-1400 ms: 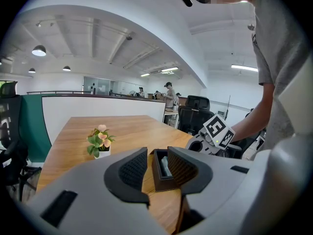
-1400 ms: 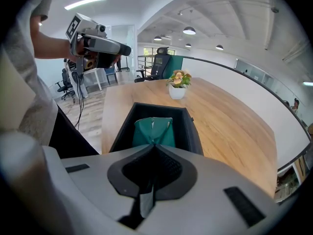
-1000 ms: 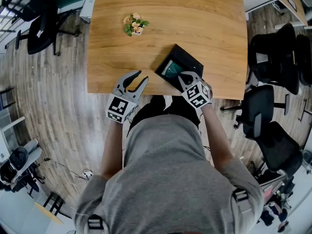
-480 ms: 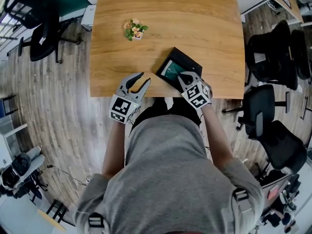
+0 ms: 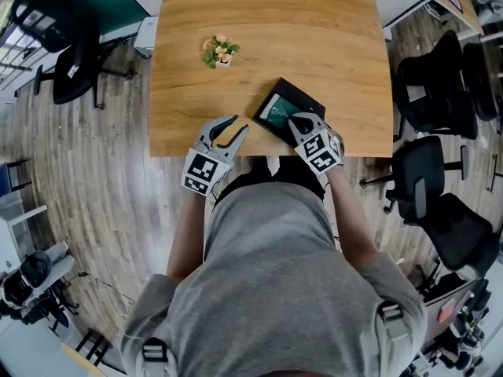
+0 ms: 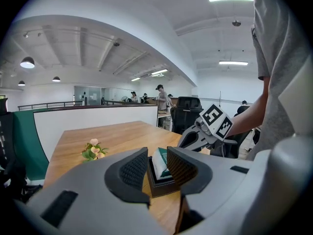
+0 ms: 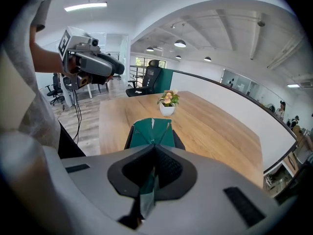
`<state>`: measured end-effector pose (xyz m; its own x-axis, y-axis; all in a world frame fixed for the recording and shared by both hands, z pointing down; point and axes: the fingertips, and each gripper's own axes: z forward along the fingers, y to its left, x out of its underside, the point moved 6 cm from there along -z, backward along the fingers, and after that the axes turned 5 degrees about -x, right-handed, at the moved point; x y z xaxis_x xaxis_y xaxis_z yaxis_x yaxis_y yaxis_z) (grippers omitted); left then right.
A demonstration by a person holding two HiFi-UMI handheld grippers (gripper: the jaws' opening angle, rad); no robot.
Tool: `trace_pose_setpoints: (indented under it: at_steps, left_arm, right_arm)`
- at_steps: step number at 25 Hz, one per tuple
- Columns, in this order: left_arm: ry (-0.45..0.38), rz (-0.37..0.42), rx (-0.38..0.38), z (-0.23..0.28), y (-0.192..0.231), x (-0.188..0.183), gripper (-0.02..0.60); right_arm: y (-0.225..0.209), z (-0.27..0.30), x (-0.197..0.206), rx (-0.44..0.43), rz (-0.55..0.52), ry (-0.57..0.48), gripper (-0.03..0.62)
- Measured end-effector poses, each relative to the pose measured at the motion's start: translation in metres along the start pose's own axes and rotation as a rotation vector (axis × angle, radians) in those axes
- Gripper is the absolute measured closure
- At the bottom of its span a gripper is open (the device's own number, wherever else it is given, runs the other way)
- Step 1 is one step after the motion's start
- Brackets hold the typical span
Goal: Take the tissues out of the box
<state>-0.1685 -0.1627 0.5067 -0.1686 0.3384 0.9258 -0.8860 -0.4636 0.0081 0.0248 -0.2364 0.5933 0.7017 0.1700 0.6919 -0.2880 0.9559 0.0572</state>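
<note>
A black tissue box [image 5: 302, 95] lies near the table's front edge, with a green tissue [image 5: 278, 114] rising out of its opening. My right gripper [image 5: 297, 120] is shut on that tissue just above the box. In the right gripper view the green tissue [image 7: 151, 130] stretches tent-like from the box [image 7: 129, 135] into the closed jaws of my right gripper [image 7: 154, 149], and a strip hangs behind the pads. My left gripper [image 5: 232, 126] hovers open at the front edge, left of the box. Seen from my left gripper [image 6: 156, 153], the box [image 6: 160, 185] and tissue [image 6: 160, 161] lie beyond the empty jaws.
A small pot of flowers [image 5: 219, 50] stands on the wooden table [image 5: 299, 30] at the far left. Black office chairs stand to the right [image 5: 440, 93] and to the left [image 5: 71, 45] of the table. The person's torso fills the near side.
My right gripper has lifted a little with the tissue pinched in it. My left gripper has risen slightly and edged toward the table, still open.
</note>
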Motion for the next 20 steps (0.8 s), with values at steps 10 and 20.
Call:
trace_pose_setpoints:
  at_steps: [10,20]
  left_arm:
    - [-0.009,0.025,0.004,-0.010,-0.011,-0.003,0.443]
    - [-0.033,0.044,0.016,-0.010,-0.016,-0.015,0.443]
  right_arm:
    - [0.001,-0.017,-0.022,0.036,-0.036,-0.042,0.586]
    - [0.004,-0.030,-0.038,0.036,-0.050,-0.067,0.586]
